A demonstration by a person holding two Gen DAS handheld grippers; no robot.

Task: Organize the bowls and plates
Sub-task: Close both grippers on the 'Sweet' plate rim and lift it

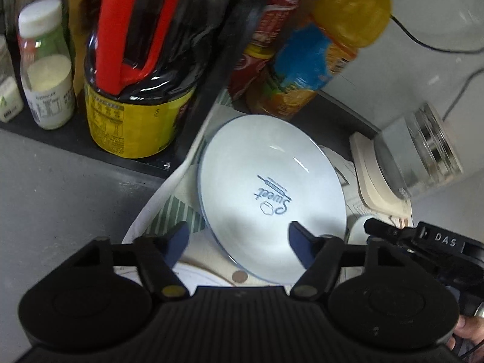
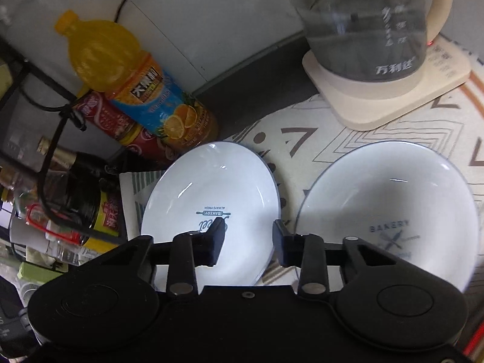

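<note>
A white plate with a blue rim and "Sweet" print [image 1: 272,193] lies on the patterned mat; it also shows in the right wrist view [image 2: 211,205]. My left gripper [image 1: 239,242] is open, its blue fingertips [image 1: 178,239] straddling the plate's near-left edge, just above it. My right gripper [image 2: 249,239] is open and empty, hovering over the plate's right rim, between it and a white "Bakery" bowl [image 2: 390,208] on the mat to the right. The right gripper's body [image 1: 423,239] shows at the right of the left wrist view.
A glass kettle [image 2: 366,27] on a cream base [image 2: 387,96] stands behind the bowl. An orange juice bottle [image 2: 136,90], a red can [image 2: 115,121] and a dark soy sauce jug [image 1: 136,90] crowd the plate's far-left side. A white jar [image 1: 45,69] stands on a black shelf.
</note>
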